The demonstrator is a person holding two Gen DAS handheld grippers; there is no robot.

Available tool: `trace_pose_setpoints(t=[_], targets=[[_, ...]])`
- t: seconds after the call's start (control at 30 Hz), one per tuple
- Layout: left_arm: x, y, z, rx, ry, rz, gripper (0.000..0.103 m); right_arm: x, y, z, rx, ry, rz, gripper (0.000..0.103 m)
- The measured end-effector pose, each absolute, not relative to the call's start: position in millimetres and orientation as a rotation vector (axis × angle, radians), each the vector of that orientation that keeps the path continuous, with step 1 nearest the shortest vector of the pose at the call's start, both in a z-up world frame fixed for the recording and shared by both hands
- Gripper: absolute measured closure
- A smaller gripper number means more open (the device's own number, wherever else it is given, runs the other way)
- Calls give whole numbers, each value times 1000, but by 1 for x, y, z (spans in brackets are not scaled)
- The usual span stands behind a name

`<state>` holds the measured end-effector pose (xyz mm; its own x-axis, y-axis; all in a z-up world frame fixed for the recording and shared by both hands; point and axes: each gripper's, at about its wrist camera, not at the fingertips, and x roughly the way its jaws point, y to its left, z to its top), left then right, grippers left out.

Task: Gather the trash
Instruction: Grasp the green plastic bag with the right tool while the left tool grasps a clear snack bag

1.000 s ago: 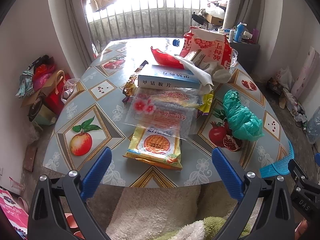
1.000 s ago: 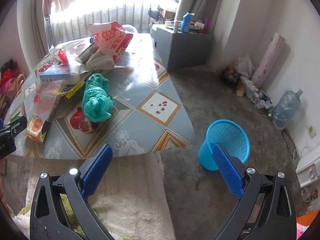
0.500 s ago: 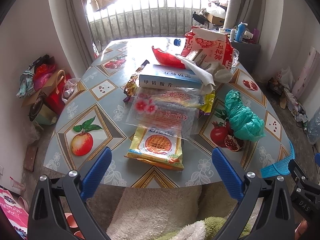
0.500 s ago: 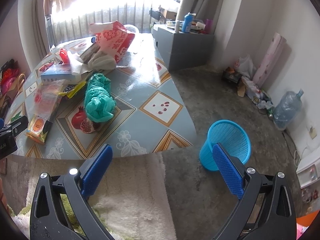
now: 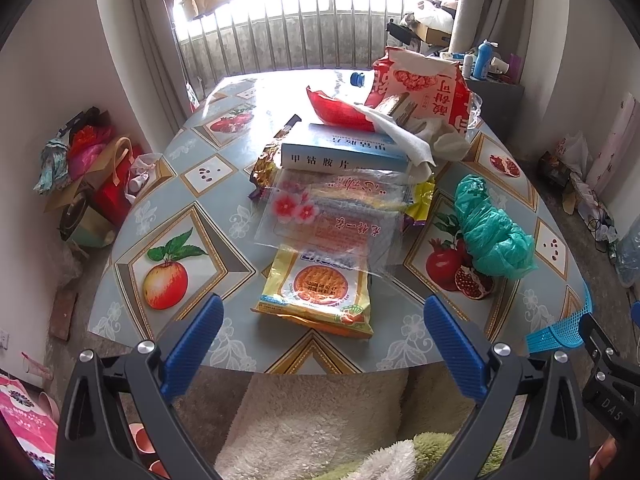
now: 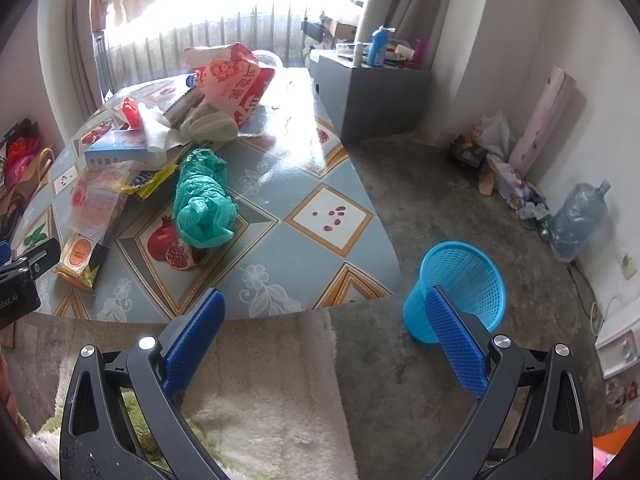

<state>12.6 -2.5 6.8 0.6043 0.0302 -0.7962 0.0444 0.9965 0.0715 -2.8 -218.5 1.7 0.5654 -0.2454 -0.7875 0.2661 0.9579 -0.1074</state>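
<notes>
Table (image 5: 132, 248) littered; basket (image 6: 460, 280) beside.

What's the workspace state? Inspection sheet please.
Surface: table, fruit-print cover.
Job's things: yellow snack packet at near edge, clear bag overlapping it, green plastic bag; blue basket on floor, upright.
Clutter: blue box, red-and-white bag.
Tongs: left tongs and right tongs open, empty.
Cables: some by the far wall.
Surroundings: water jug, grey cabinet.
</notes>
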Motion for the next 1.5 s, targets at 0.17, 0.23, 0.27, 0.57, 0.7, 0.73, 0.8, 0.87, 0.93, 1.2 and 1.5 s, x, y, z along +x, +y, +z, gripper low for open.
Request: trace_pose_setpoints(t=[0.17,0.23,0.27,0.57,0.7,0.73,0.8,0.87,0.93,1.2,1.5], targets=[[16,-1,7,98,911,-26,4,2,-217,0,27,918,-282,8],[18,1,9,118,897,-38,4,5,-216,2,32,901,-265,8],[20,3,9,125,891,-45,4,7,-215,2,34,891,-258,8],[43,37,5,40,828,-195,4,39,-206,-1,74,850,-136,8],[52,47,6,-17,776,-253,4,52,-203,-1,83,835,-99,8],[57,48,5,-14,782,-257,4,55,-203,-1,90,832,-87,8],[65,49,0,-12,795,-266,5,62,-204,-2,101,832,-63,9],[75,51,-6,-23,815,-276,9,70,-203,-5,109,838,-34,13],[86,55,-13,-36,844,-279,15,75,-201,-7,113,847,-11,15],[131,68,-54,-86,975,-259,37,98,-197,-34,131,939,39,24],[134,65,-59,-33,936,-279,70,105,-199,-52,172,1014,53,51]])
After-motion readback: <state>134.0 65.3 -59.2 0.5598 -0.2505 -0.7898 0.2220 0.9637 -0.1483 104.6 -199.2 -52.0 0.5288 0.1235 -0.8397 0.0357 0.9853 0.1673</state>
